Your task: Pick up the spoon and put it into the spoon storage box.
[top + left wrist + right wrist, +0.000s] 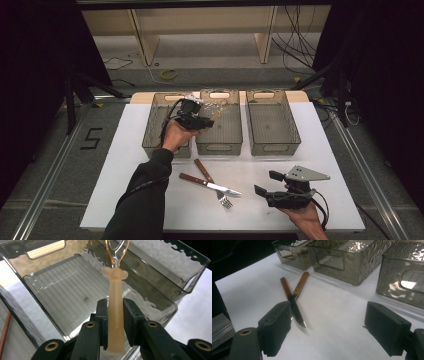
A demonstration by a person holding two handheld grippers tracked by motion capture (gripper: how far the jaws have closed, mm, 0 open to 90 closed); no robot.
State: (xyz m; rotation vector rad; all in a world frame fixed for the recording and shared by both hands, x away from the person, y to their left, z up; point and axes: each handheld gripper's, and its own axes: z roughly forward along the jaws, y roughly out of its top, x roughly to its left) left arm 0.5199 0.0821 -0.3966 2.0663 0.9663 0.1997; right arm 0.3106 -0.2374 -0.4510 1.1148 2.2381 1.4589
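The left gripper (115, 312) clamps the pale handle of a whisk (115, 315), its wire loop hanging ahead over the middle bin (155, 298). Let go early, it could catch that wall and tip outside. The left gripper view shows the clamped handle — the high view places the right gripper (267, 184), jaws wide and empty, beside the knife (209, 184) and fork (212, 184).
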